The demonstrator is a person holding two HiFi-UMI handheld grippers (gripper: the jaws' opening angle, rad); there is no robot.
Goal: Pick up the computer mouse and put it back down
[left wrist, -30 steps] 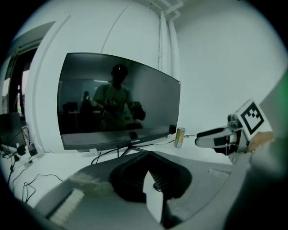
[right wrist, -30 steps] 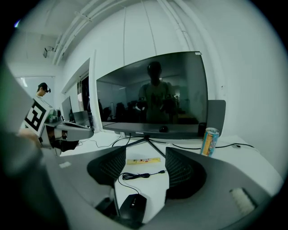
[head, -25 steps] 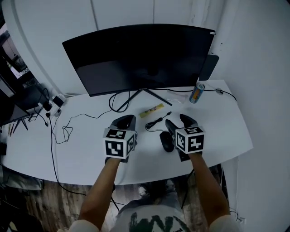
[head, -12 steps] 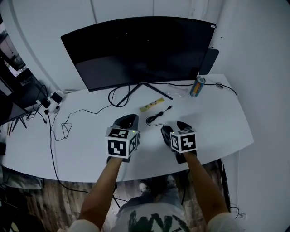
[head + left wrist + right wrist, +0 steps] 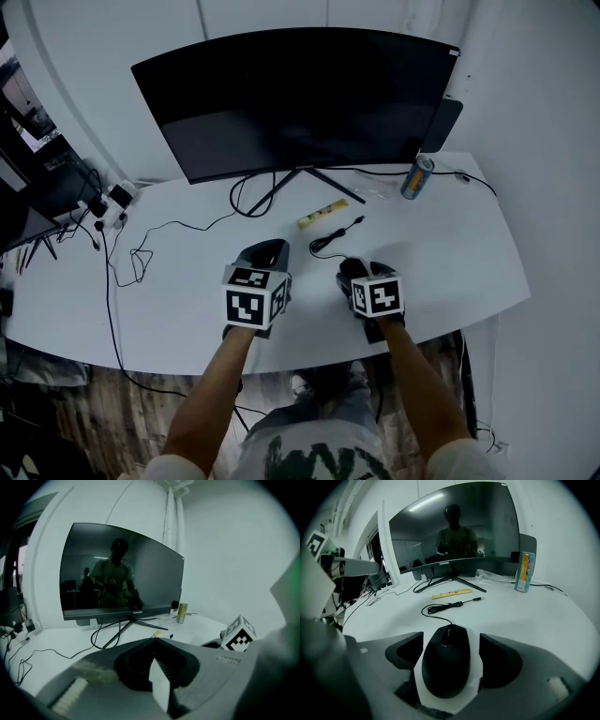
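The black wired computer mouse lies on the white table near its front edge, its cable running away toward the monitor. My right gripper straddles it and is open. Its jaws have just been opening, and a strip of white table shows on each side between the mouse and the pads. In the head view only the mouse's front shows ahead of the right gripper's marker cube. My left gripper hovers to the left over bare table, shut with nothing in it.
A wide curved monitor stands at the back on a splayed stand. A drink can stands at the back right and a yellow strip lies beyond the cable. Loose black cables and a power strip are at the left.
My right gripper has sunk to the tabletop with the mouse between its jaws, and the jaws now stand wider apart. The left gripper has hardly moved.
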